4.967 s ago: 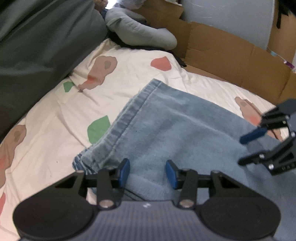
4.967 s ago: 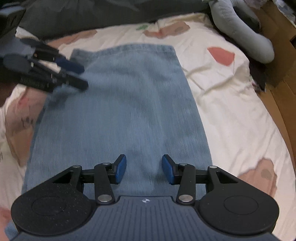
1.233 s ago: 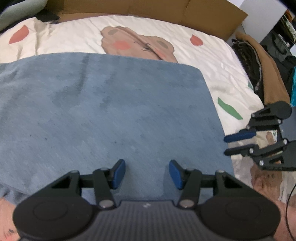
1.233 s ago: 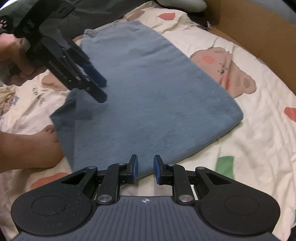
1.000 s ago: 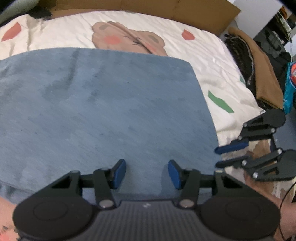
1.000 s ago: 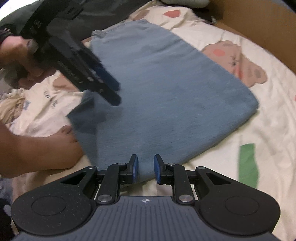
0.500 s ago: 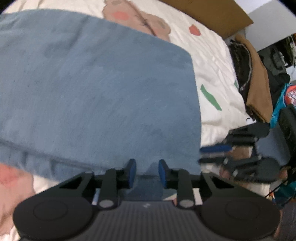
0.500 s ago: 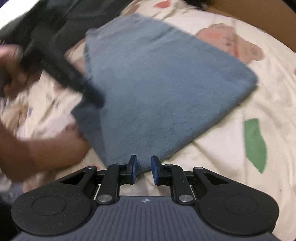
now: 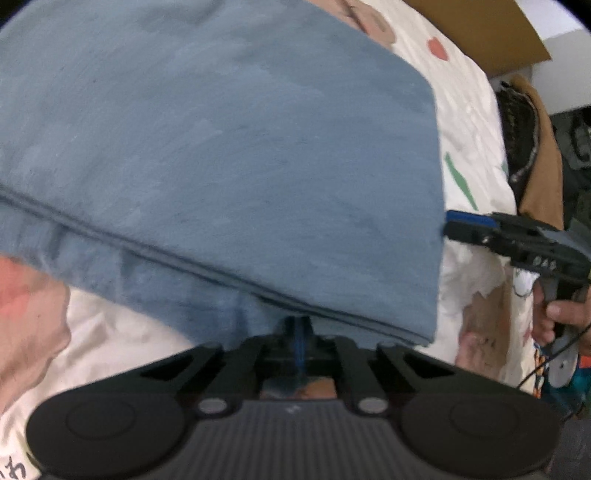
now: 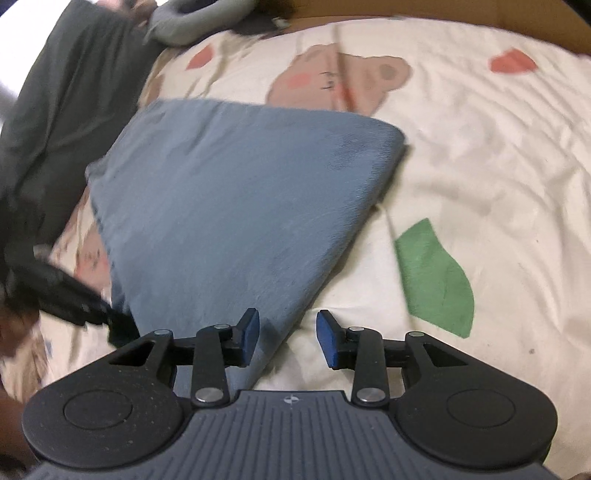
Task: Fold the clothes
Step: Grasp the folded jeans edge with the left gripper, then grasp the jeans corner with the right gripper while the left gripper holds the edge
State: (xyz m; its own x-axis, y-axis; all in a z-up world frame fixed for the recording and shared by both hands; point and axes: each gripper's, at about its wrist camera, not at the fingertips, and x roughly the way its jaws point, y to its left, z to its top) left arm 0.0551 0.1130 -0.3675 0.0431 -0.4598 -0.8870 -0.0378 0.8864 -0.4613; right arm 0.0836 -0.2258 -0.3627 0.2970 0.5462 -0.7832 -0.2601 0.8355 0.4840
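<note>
cartoon-bear bedsheet [image 10: 480, 129] carries the folded blue jeans [image 10: 229, 206], whose near corner lies between the right gripper's [image 10: 288, 338] parted, just-opening jaws, while the left gripper [image 9: 300, 341] has just pinched shut on the neighbouring layered edge.

A bedroom in a home. A bed fills both views, covered by a cream sheet [image 10: 480, 155] printed with cartoon bears, red hearts and green leaves. A dark blanket [image 10: 70, 92] and a grey cushion [image 10: 192, 22] lie at one end. Brown cardboard [image 9: 480, 33] stands along the bed's edge (flattened box panels), and brown clothing [image 9: 539, 177] is piled beside it.
</note>
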